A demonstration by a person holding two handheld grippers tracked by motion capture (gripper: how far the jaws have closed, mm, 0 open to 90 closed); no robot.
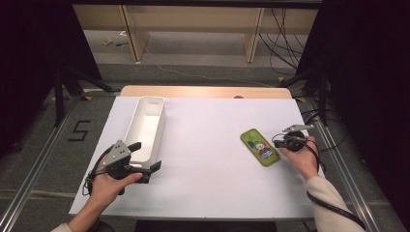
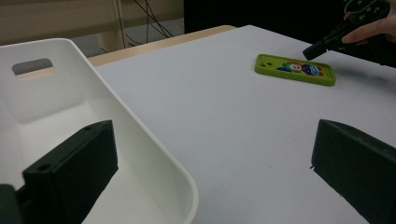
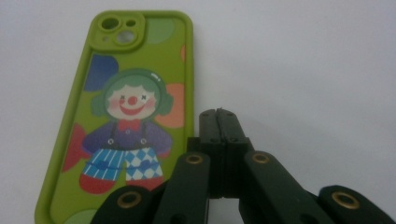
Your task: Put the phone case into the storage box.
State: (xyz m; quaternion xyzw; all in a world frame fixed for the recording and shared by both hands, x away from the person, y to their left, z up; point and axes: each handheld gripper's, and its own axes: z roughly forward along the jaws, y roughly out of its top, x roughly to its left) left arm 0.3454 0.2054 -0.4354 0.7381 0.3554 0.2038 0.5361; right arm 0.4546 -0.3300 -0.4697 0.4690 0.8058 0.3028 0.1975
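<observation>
A green phone case [image 1: 259,147] with a clown picture lies flat on the white table sheet at the right; it also shows as the case [image 2: 295,69] and the case [image 3: 121,112]. My right gripper [image 1: 278,140] hovers at its right edge, jaws shut together with nothing between them; its tips [image 3: 218,114] sit just beside the case's long side. My left gripper [image 1: 145,157] rests at the near end of a white bin [image 1: 145,126], jaws wide open; one jaw stands inside the bin [image 2: 154,154], the other outside over the sheet.
The white sheet [image 1: 203,159] covers most of the table, with a wooden strip [image 1: 205,92] at the far edge. Metal rails run along both sides. The right gripper [image 2: 327,44] and its hand show far off in the left gripper view.
</observation>
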